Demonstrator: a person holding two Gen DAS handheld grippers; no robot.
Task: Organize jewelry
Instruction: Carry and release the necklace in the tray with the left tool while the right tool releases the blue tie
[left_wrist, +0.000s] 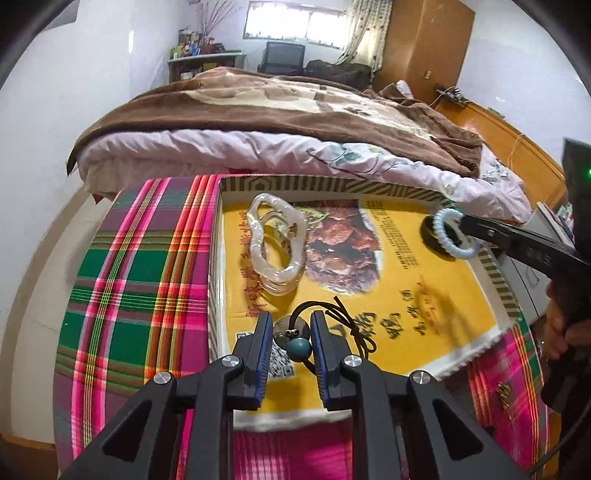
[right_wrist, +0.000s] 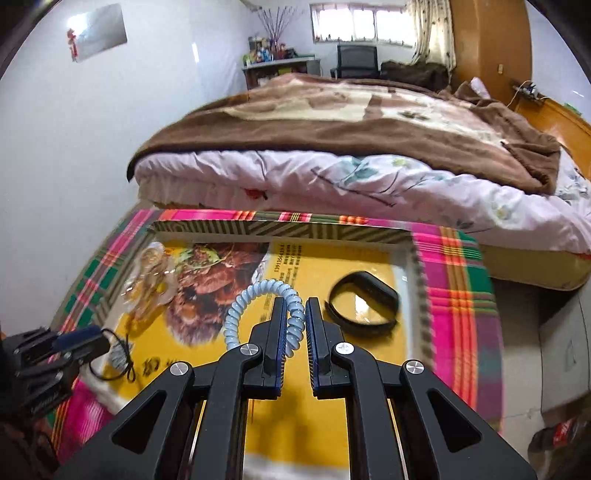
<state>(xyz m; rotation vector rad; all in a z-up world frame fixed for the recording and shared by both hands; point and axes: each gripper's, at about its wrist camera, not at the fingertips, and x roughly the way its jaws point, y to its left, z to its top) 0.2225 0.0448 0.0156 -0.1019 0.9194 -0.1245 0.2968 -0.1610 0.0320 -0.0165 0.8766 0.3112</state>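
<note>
A: Starting on the left, what are you carrying?

B: My left gripper is clenching a black cord necklace with a teal bead and a round metal pendant; it is dangling over the near edge of the shallow cardboard tray with the yellow printed lining. The clear wavy plastic bangles are already lying at the tray's far left.

A: And the right?

B: My right gripper is pinching a pale blue spiral coil bracelet, hovering beside the black wristband lying in the tray's right part.

A: How are you placing them?

B: I'm thinking low and slow, releasing each on bare lining, keeping the cord from tangling and the coil apart from the band.
</note>
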